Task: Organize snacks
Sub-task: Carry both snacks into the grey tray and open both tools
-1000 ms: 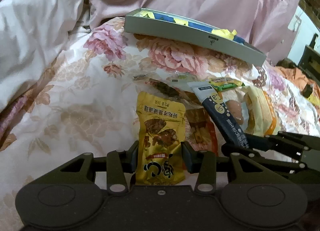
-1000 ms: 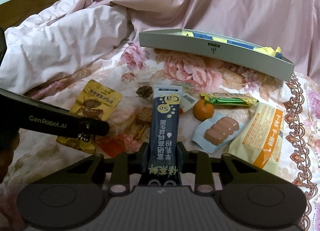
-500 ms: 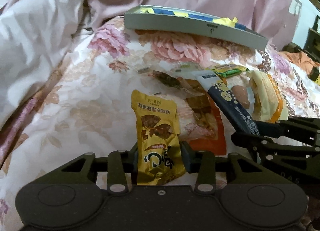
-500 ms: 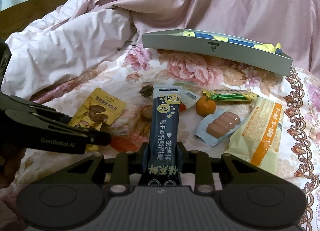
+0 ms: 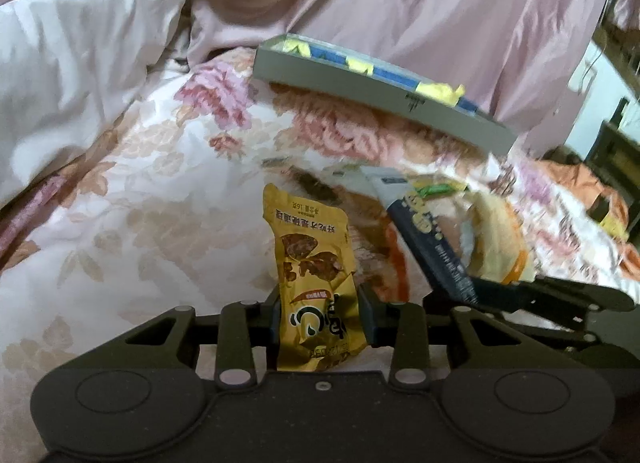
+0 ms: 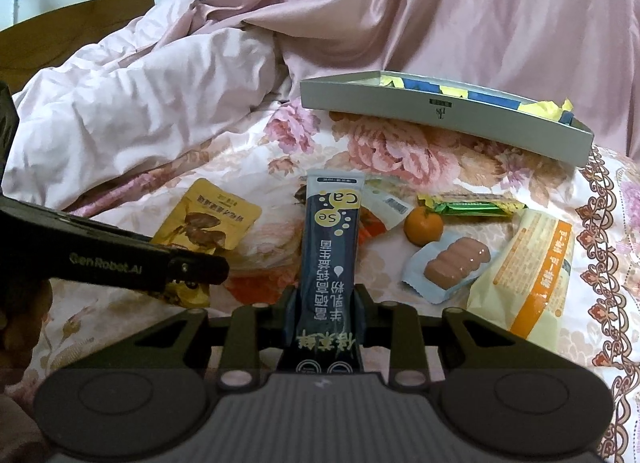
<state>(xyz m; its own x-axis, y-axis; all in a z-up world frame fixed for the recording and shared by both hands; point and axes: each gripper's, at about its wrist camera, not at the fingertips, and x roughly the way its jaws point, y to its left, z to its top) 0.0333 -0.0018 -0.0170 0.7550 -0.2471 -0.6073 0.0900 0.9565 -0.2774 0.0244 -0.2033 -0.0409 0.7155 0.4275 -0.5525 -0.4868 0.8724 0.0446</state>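
1. While the yellow snack pouch (image 5: 316,287) is clamped at its lower end by the left claw (image 5: 320,317), its top is held above the floral bed cover (image 5: 140,223).
2. Dark blue stick pack (image 6: 330,259) is pinched by the right claw (image 6: 326,319), jaws closed on its sides.
3. Grey tray (image 6: 440,119) is seen further back; orange (image 6: 423,225), sausage pack (image 6: 448,267) & cream packet (image 6: 532,275) lie to the pack's right.

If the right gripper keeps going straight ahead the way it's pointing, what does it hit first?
Probably the grey tray. The right gripper, shut on the dark blue sachet, points over floral bedspread toward its front wall; depth is unclear.
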